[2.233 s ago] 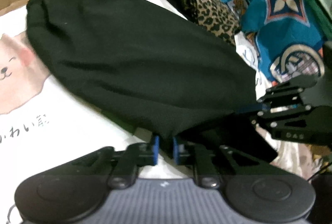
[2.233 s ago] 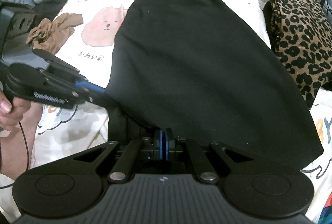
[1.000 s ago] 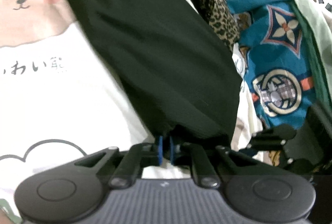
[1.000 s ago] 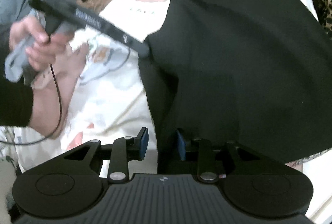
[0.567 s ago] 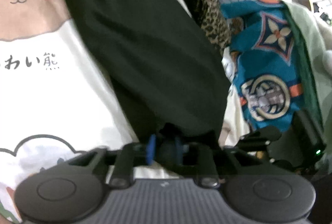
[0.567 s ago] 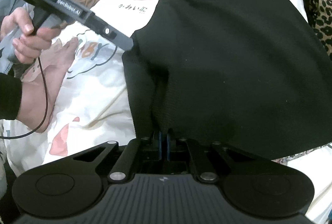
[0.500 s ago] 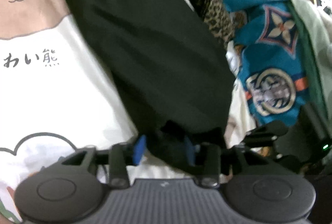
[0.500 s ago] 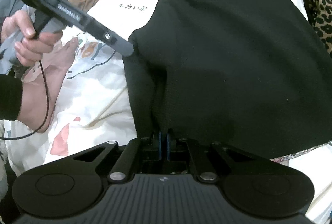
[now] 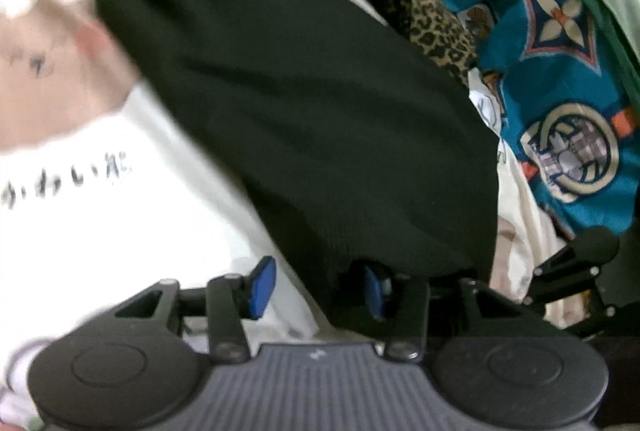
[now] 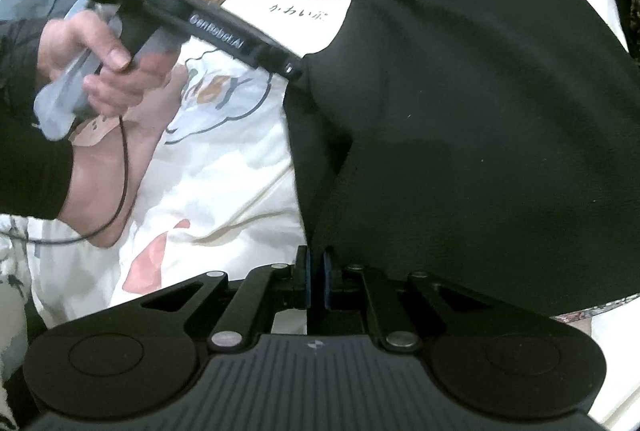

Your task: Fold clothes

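White cartoon-print bedsheet (image 10: 224,191) carries one black garment (image 10: 480,91) spread across it. Right gripper (image 10: 315,281) pinches its near hem; left gripper (image 9: 316,287) stands spread wide, hem lying between its pads.

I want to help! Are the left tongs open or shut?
Open: the left tongs show blue pads wide apart beside the black knit garment.

Both wrist cams low, close (fwd along jaws), sharing black garment (image 9: 304,103).

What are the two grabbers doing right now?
Left gripper: open, black garment lying between its fingers.
Right gripper: shut on the black garment's edge.
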`<control>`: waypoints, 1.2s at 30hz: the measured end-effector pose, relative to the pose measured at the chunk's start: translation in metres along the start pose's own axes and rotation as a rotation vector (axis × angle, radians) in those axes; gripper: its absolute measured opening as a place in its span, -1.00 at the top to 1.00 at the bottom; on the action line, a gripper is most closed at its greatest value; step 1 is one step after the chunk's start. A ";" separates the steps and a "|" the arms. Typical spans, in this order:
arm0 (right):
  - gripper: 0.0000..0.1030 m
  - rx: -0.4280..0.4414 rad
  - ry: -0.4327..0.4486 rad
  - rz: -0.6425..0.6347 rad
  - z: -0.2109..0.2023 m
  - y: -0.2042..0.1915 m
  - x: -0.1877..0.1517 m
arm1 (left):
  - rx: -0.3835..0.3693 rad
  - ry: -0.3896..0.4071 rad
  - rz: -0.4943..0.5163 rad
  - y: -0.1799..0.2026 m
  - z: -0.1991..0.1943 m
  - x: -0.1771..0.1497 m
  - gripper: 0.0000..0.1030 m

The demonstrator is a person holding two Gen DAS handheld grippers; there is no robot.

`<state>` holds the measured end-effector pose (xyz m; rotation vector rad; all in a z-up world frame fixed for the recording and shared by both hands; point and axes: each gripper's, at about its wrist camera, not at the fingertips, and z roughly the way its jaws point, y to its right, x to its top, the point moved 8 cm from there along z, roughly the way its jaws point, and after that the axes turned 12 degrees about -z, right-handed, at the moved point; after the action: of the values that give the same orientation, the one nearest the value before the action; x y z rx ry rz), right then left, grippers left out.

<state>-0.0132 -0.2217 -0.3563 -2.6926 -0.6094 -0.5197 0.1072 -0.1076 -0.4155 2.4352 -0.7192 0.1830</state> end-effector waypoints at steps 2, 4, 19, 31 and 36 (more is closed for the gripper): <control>0.89 0.008 -0.006 -0.007 0.000 -0.003 -0.002 | 0.016 -0.010 -0.027 -0.008 -0.001 0.003 0.79; 0.89 0.017 -0.015 -0.014 0.006 -0.004 -0.001 | 0.041 -0.011 -0.046 -0.021 -0.006 0.004 0.85; 0.45 0.045 -0.072 0.253 -0.011 0.031 -0.048 | -0.002 -0.029 -0.135 -0.043 -0.039 0.010 0.65; 0.17 0.246 -0.002 0.681 0.006 0.073 -0.077 | -0.039 0.014 -0.192 -0.044 -0.038 0.031 0.48; 0.18 0.318 0.042 0.855 0.025 0.077 -0.082 | -0.025 -0.036 -0.201 -0.045 -0.016 0.026 0.48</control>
<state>-0.0398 -0.3062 -0.4302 -2.3253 0.4450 -0.2090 0.1534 -0.0792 -0.4174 2.4735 -0.4840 0.0509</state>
